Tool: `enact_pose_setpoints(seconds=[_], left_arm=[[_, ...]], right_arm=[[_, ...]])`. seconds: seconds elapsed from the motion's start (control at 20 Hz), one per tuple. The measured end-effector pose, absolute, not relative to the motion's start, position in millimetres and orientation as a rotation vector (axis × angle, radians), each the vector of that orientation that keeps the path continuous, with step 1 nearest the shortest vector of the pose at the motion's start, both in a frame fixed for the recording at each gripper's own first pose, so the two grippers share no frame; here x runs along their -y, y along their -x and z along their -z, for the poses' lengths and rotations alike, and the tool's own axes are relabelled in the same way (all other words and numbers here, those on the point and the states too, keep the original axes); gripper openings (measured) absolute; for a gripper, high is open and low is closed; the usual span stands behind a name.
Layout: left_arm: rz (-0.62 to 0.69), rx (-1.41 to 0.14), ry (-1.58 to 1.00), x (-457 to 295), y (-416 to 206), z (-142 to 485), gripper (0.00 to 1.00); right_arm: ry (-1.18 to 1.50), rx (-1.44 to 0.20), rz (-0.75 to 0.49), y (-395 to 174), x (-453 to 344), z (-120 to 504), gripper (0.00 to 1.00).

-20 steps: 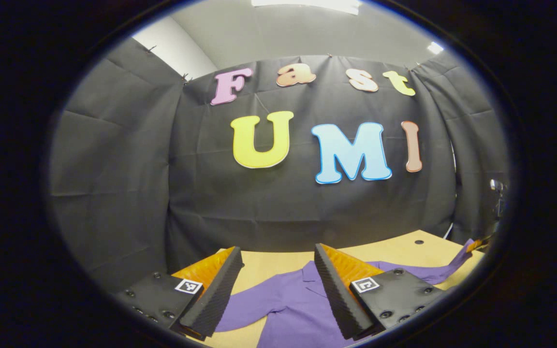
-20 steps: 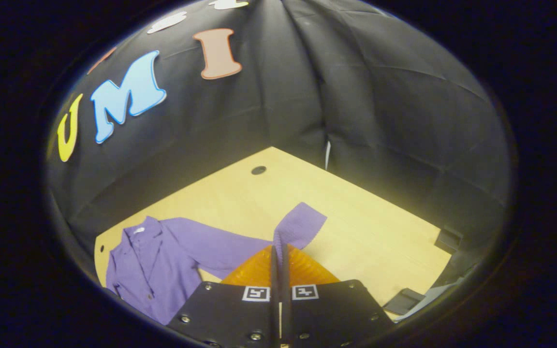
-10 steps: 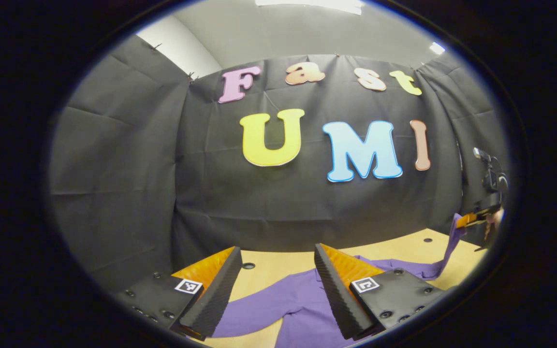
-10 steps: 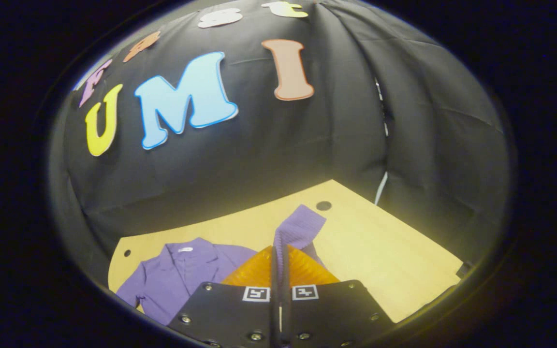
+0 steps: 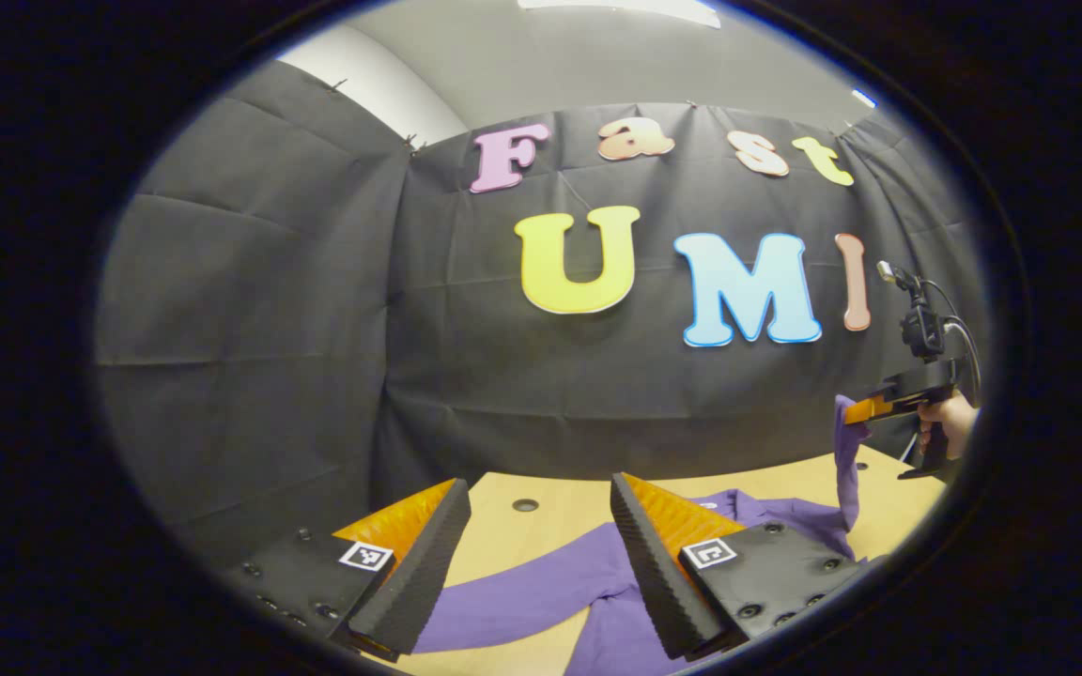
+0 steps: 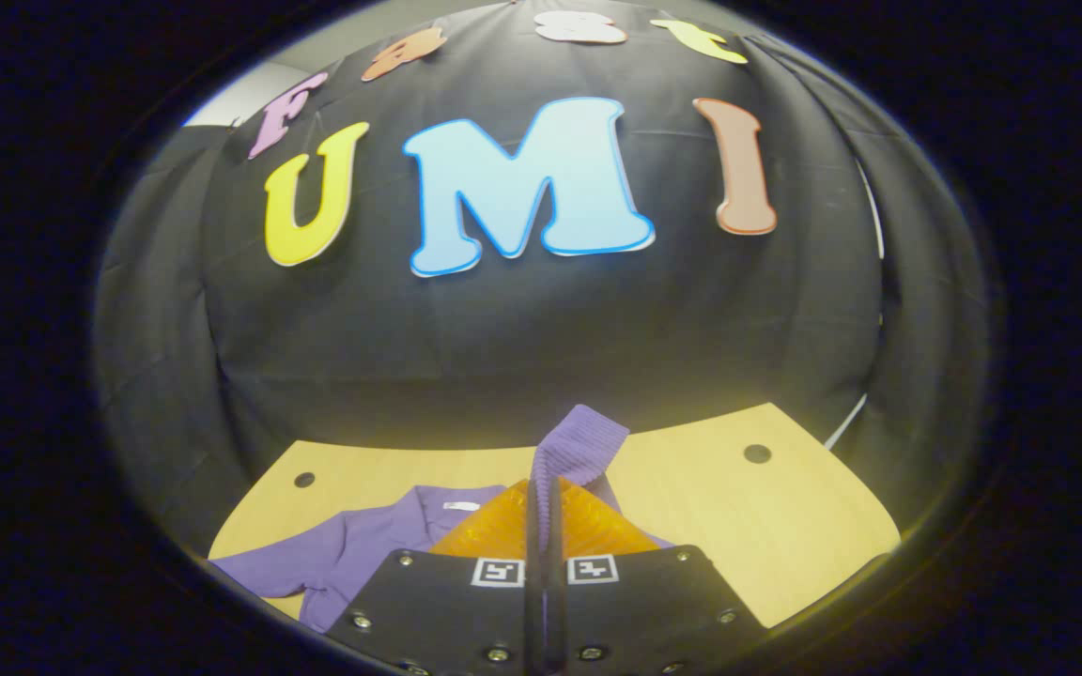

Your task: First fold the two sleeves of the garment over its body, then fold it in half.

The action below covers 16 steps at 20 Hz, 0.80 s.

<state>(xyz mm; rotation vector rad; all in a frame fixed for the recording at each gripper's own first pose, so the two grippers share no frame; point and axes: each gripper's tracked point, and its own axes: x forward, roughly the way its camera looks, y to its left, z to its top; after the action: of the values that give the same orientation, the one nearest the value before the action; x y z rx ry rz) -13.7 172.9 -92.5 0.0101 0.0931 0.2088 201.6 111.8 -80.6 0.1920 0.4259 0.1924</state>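
The right gripper [image 6: 541,488] pinches a sleeve [image 6: 579,441] of the purple shirt [image 6: 363,549] and holds it above the table [image 6: 785,535] (cuff poking past the fingertips). The left gripper [image 5: 536,526] hangs spread over the other sleeve [image 5: 522,596], near the table's far edge.

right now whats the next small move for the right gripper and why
Probably carry the sleeve inward over the shirt body and lower it. The right gripper pinches the cuff, lifted above the table; the shirt lies spread to its left.
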Motion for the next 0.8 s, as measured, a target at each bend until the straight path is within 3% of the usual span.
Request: enact_pose_setpoints(seconds=[0.4,0.8], left_arm=[[-0.314,-0.116,-0.010,-211,46,102,0.94],[-0.380,-0.155,-0.004,-232,71,117,0.94]], right_arm=[[-0.108,-0.514,-0.404,-210,-240,122,0.02],[0.072,-0.652,-0.537,-184,-319,194,0.02]])
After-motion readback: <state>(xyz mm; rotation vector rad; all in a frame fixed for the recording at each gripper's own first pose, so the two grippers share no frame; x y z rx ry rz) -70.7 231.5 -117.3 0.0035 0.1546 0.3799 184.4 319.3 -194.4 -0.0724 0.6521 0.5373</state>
